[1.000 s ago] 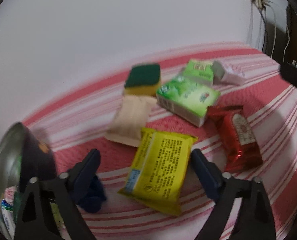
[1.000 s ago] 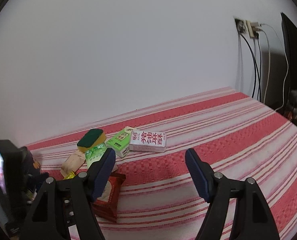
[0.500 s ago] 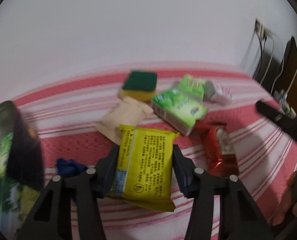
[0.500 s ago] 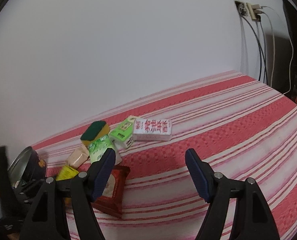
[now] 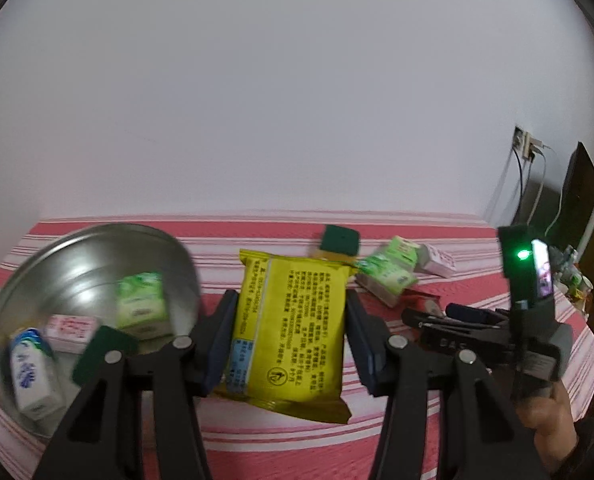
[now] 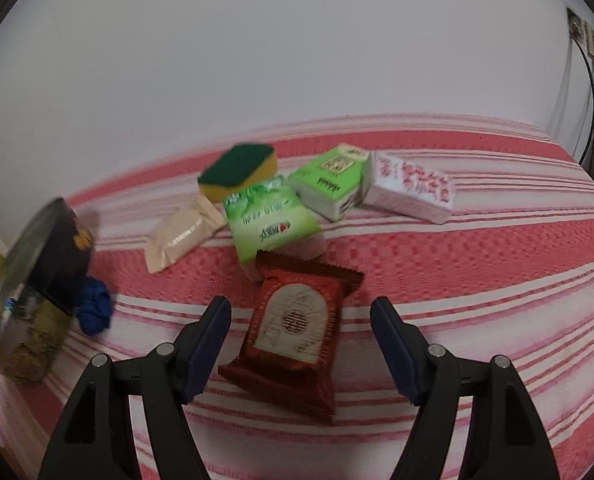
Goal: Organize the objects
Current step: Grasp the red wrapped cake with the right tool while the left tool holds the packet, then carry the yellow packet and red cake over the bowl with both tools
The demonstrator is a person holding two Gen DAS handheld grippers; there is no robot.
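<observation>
Red-and-white striped bed cover point(image 6: 477, 264) spread beneath both views, backed by a plain white wall point(image 5: 297, 100). To the left of the left hand-held gripper point(image 5: 287, 342), a round metal tin point(image 5: 37, 276), tilted open toward the camera, holding a green packet point(image 5: 141, 304), a white box with red print point(image 5: 71, 326), a white-and-blue packet point(image 5: 31, 376) and a dark green sponge point(image 5: 101, 354) at its near rim. Clamped between the blue pads of the left hand-held gripper, jaws just closed in to a narrow gap, a yellow snack packet point(image 5: 293, 324), raised clear of the cover. Seen to the right of it, the right hand-held gripper point(image 5: 477, 328) with a green light, and part of a hand point(image 5: 549, 420) below. In the right wrist view, right hand-held gripper point(image 6: 301, 344) standing wide, pads to either side of a red foil packet point(image 6: 297, 328) lying flat, not touching it. Just beyond that packet, a green tissue pack point(image 6: 269, 216); further on, a green carton point(image 6: 333, 180) and a white box with red lettering point(image 6: 413, 188) touching side by side. Left of the tissue pack, a beige sachet point(image 6: 181, 236), with a yellow sponge topped in green point(image 6: 239, 170) behind it. Far left of the gripper, the same tin point(image 6: 37, 280) seen from outside, dark-walled, and just beside it a small crumpled blue cloth point(image 6: 95, 310).
</observation>
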